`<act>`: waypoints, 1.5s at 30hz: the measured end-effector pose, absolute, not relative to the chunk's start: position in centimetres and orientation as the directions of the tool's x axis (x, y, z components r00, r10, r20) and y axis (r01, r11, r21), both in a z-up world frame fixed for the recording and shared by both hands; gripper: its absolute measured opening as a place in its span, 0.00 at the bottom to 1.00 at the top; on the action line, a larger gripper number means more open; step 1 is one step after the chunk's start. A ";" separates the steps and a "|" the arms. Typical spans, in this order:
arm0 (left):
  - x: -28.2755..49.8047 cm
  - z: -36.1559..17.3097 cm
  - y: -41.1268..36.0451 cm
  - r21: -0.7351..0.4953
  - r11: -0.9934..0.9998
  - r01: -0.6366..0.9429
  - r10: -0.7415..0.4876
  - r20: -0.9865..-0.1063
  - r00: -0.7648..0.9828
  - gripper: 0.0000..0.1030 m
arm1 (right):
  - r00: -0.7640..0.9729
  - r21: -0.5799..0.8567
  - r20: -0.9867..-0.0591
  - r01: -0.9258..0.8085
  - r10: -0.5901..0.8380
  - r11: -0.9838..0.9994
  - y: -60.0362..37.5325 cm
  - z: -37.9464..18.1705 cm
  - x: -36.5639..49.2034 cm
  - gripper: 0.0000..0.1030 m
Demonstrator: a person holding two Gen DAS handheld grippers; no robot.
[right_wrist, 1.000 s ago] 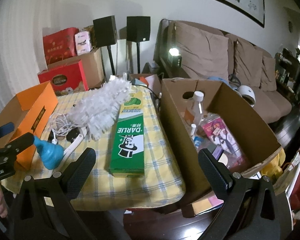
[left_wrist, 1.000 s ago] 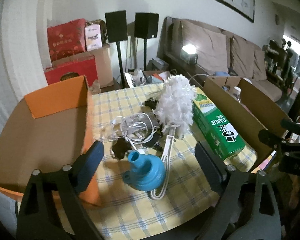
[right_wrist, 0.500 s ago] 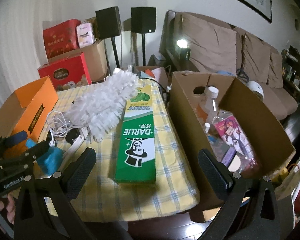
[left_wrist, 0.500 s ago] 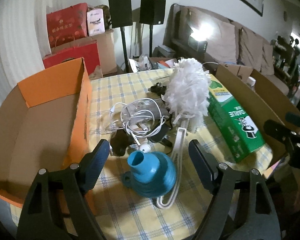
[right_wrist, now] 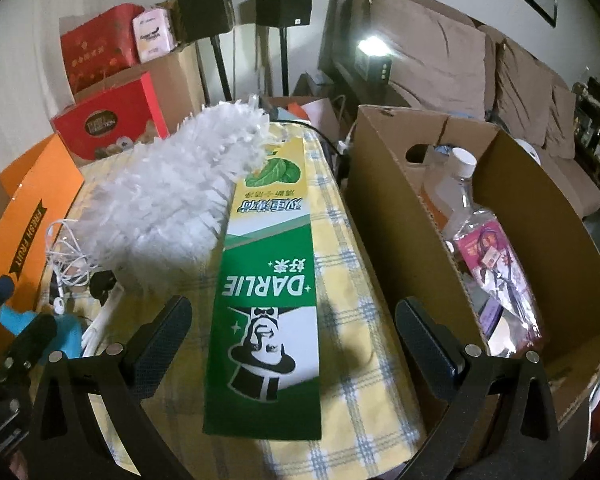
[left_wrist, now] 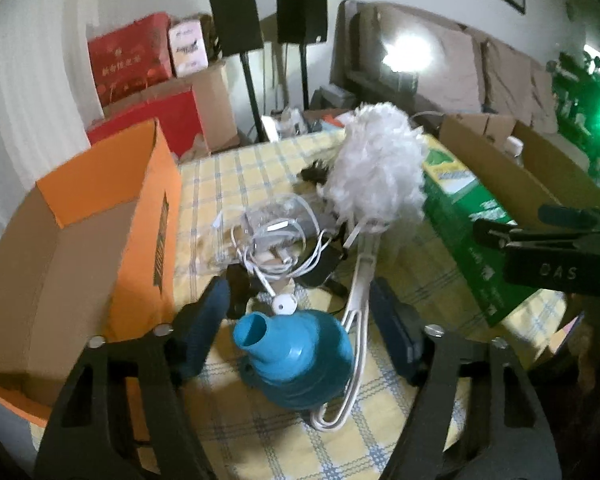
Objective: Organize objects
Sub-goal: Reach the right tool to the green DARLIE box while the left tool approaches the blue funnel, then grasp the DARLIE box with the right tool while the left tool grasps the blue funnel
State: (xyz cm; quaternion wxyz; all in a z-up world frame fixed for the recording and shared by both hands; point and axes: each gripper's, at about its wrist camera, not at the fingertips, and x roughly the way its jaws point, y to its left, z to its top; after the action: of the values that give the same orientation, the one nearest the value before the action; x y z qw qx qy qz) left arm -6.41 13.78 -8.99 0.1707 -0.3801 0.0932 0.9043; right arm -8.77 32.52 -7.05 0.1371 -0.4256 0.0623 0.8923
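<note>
Orange cardboard makes up the open box [left_wrist: 100,216] standing just left of the blue funnel [left_wrist: 296,356], its mouth up and seemingly bare inside, which I judge makes it the likely place for small table clutter. Taking the funnel as the landmark: it lies on its side on the yellow checked cloth [left_wrist: 260,432], spout tilted up and to the left, between the fingers of the left gripper [left_wrist: 300,336]. Those jaws have just been closing around it, yet a gap shows on each side, so the pads do not yet press and nothing is gripped. The left gripper points steeply down at it from above and near. Behind the funnel sits a tangle of white cables [left_wrist: 276,240]; just right of it, touching its side, runs the looped handle of the white duster [left_wrist: 380,168]. Further right lies the green Darlie box [right_wrist: 272,280], flat along the cloth, with the right gripper [right_wrist: 294,336] spread wide above its near end, angled down, holding nothing. Well right of the funnel stands the brown carton [right_wrist: 384,208] already holding a bottle and packets, probably the sorted goods
</note>
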 end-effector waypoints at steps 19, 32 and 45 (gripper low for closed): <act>-8.2 -10.9 12.3 -0.131 -0.917 -0.377 0.334 -0.768 -0.547 0.35 | -0.521 -0.065 -0.828 -0.278 0.208 -0.958 32.0 -9.3 -10.3 0.56; -6.8 -6.5 10.5 -0.206 -0.890 -0.407 0.423 -0.706 -0.567 0.33 | -0.626 0.022 -0.757 -0.312 0.188 -0.950 33.0 -4.1 -6.2 0.56; -6.5 -0.8 7.4 -0.245 -0.879 -0.409 0.463 -0.640 -0.613 0.28 | -0.703 -0.002 -0.690 -0.236 0.172 -0.972 29.7 1.8 -5.2 0.56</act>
State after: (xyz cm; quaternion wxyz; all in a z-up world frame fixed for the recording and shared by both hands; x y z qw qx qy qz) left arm -6.51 7.41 -0.76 0.2429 -0.3666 -0.0372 0.8973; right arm -5.20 29.67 1.84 0.1107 -0.3693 0.0432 0.9217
